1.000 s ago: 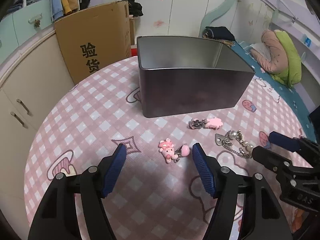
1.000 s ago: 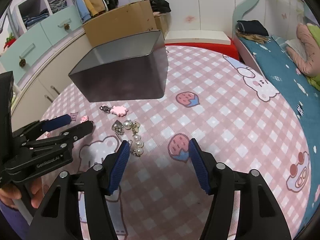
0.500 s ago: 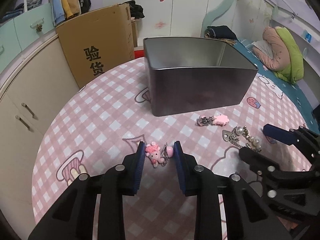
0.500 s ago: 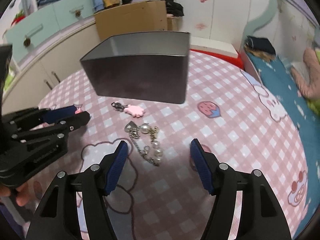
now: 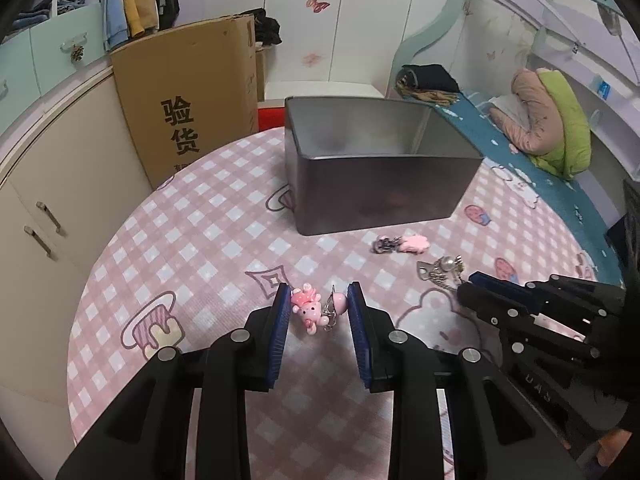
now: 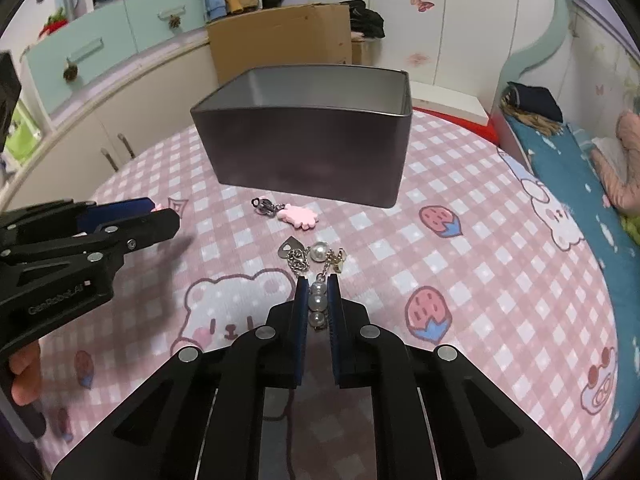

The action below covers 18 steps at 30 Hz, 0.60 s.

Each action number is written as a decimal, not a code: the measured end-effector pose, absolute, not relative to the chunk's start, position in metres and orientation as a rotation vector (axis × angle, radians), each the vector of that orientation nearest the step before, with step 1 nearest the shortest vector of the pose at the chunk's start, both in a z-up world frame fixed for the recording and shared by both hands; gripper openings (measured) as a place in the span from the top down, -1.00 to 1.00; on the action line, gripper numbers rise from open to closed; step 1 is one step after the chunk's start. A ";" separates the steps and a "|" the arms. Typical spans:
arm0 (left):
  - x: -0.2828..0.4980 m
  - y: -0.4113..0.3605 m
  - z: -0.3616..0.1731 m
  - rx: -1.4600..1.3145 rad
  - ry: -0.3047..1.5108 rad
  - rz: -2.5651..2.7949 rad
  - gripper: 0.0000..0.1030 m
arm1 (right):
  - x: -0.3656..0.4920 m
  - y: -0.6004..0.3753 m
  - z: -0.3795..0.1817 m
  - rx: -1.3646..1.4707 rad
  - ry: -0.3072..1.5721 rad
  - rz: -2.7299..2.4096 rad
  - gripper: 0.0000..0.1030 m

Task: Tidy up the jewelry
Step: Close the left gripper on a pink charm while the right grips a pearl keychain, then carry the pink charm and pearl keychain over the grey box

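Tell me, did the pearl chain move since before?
No. The pearl-and-silver chain lies below the pink paw charm as before; the right gripper closed on it.

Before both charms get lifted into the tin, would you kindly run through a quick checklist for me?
1. Left gripper closed on pig charm: ok.
2. Right gripper closed on pearl chain: ok; it has just been closing.
3. Tin open on top: ok.
4. Tin has room inside: ok.
5. Chain free of the paw charm: ok, apart.
6. Chain's loose end will lift cleanly: cannot tell.
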<state>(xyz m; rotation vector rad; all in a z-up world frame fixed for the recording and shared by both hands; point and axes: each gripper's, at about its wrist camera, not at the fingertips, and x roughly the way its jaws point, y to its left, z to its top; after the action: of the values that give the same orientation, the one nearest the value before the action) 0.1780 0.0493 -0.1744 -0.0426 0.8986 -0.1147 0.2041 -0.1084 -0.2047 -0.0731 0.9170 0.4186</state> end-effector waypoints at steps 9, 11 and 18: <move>0.175 0.046 -0.145 -0.062 0.852 -0.180 0.47 | 0.199 -0.132 -0.149 -0.015 0.808 0.416 0.81; 0.176 0.043 -0.137 -0.066 0.842 -0.197 0.47 | 0.201 -0.135 -0.138 -0.006 0.792 0.423 0.81; 0.185 0.040 -0.110 -0.088 0.809 -0.256 0.47 | 0.210 -0.139 -0.104 0.003 0.730 0.428 0.81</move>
<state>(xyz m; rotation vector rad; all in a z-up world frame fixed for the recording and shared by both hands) 0.1854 0.0398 -0.1097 -0.0876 0.8087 -0.2561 0.2096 -0.1393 -0.1038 0.0027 0.7299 0.4277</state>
